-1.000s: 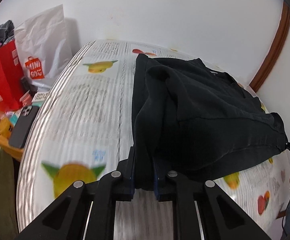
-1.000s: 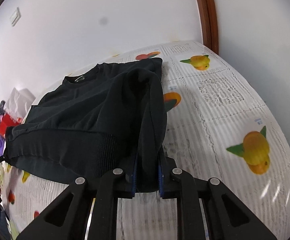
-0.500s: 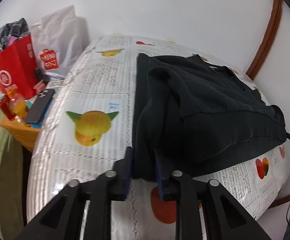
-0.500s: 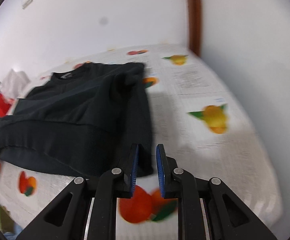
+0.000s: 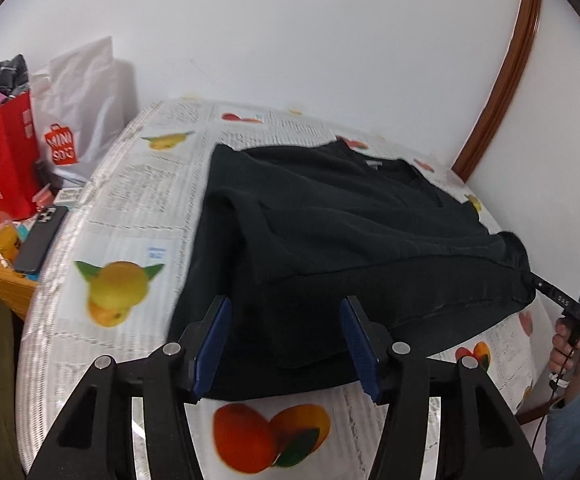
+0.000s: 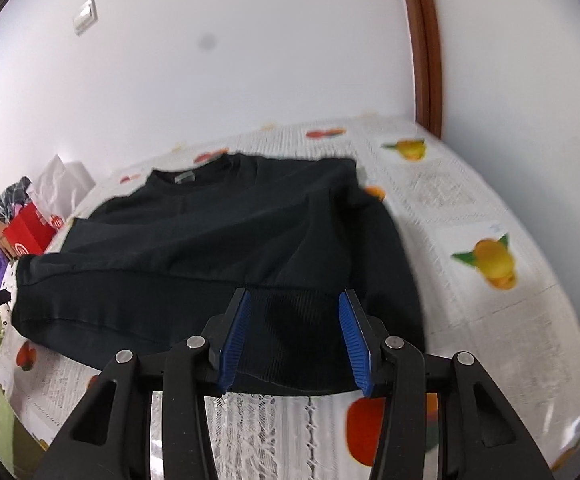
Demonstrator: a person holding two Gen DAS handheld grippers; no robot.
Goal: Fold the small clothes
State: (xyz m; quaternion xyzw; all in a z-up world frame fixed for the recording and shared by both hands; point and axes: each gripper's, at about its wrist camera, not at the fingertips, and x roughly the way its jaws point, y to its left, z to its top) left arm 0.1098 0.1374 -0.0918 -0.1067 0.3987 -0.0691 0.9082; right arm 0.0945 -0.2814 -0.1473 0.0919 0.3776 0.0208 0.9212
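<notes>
A black sweatshirt (image 5: pixel 350 232) lies flat on a table with a fruit-print cloth (image 5: pixel 137 200), its sleeves folded in over the body. The left gripper (image 5: pixel 285 312) hangs above the sweatshirt's near left hem; its jaws are opening and the blue pads (image 5: pixel 213 336) stand clear of the fabric. In the right wrist view the same sweatshirt (image 6: pixel 209 240) lies with its collar at the far side. The right gripper (image 6: pixel 294 308) is over the ribbed hem at the near right, jaws opening, pads (image 6: pixel 350 340) off the cloth. The right gripper's tip (image 5: pixel 550 290) also shows at the hem's right corner.
A red paper bag (image 5: pixel 1 164) and a white shopping bag (image 5: pixel 77 104) stand off the table's left end beside a phone (image 5: pixel 37 240) on a wooden stand. A white wall runs behind the table. A brown door frame (image 6: pixel 422 40) rises at the right.
Both grippers let go of the sweatshirt's folded edges and opened wide. Both pulled back toward the near edge of the table, and the fabric now lies flat.
</notes>
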